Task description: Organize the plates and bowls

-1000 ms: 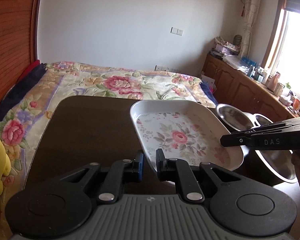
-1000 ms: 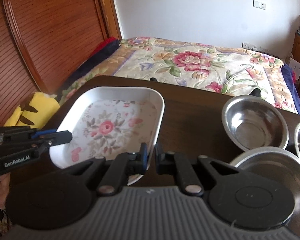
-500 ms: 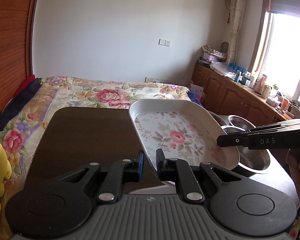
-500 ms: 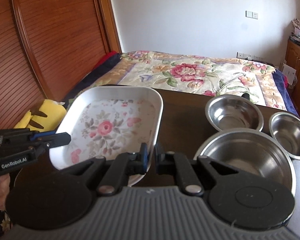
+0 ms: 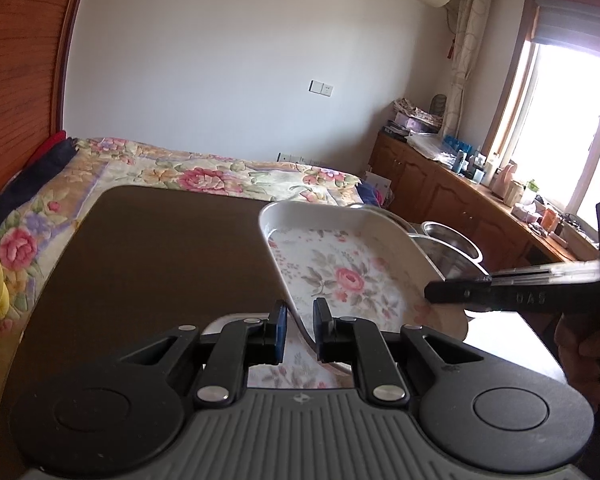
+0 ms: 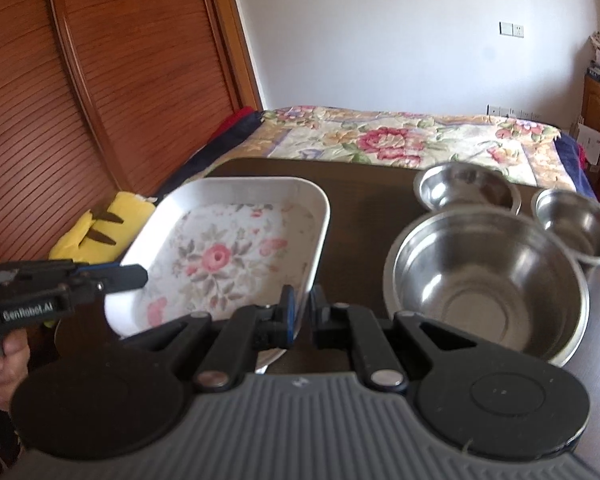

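Observation:
A white rectangular plate with a pink flower pattern [image 5: 340, 276] [image 6: 220, 256] is held above the dark wooden table [image 5: 160, 248] by both grippers. My left gripper [image 5: 300, 330] is shut on its near left rim. My right gripper [image 6: 302, 316] is shut on the opposite rim, and its tip shows in the left wrist view [image 5: 434, 294]. Three steel bowls stand right of the plate: a large one [image 6: 488, 284], a medium one [image 6: 464, 190] and a small one [image 6: 576, 224]. The plate half hides the bowls [image 5: 452, 240] in the left wrist view.
A bed with a flowered cover [image 5: 220, 176] lies beyond the table's far edge. A yellow plush toy [image 6: 104, 228] sits by the wooden sliding doors [image 6: 100, 80] on the left. Cluttered cabinets [image 5: 480, 200] run under the window. A hand [image 6: 4, 360] grips the left tool.
Both grippers have risen with the plate, which now hangs higher above the table. All three bowls have come into full view beside it.

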The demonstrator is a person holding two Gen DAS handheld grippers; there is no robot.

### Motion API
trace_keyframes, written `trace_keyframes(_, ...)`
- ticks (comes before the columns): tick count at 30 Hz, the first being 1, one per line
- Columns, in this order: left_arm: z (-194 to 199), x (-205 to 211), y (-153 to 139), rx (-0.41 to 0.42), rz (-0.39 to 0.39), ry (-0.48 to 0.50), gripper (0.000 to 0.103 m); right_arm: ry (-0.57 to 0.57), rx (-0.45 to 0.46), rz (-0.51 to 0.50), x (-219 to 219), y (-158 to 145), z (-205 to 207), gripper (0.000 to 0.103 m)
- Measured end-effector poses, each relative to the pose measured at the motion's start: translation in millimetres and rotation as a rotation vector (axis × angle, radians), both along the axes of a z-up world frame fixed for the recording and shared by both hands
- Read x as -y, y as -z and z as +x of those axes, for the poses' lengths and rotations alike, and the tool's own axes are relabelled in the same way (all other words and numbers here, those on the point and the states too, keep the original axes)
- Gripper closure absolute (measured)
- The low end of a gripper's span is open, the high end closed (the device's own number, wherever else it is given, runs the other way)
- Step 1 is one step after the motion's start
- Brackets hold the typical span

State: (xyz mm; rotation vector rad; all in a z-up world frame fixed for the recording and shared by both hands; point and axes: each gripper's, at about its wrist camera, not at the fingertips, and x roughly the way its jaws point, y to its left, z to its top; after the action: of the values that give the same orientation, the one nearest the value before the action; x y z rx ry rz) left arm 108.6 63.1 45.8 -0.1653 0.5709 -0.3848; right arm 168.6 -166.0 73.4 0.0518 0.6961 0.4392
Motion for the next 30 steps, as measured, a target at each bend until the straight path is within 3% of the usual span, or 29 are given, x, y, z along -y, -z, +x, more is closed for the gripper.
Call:
trace_keyframes(15,-18,-17,24,-0.037,0.001,-0.027,0.062,-0.047,0.002,-0.010,-17,20,-31,0.093)
trace_keyframes(30,-23,-26,40,-0.075,-0.014,-0.047,0.062,-0.076,-0.020,-0.028,-25,29,-37,0.093)
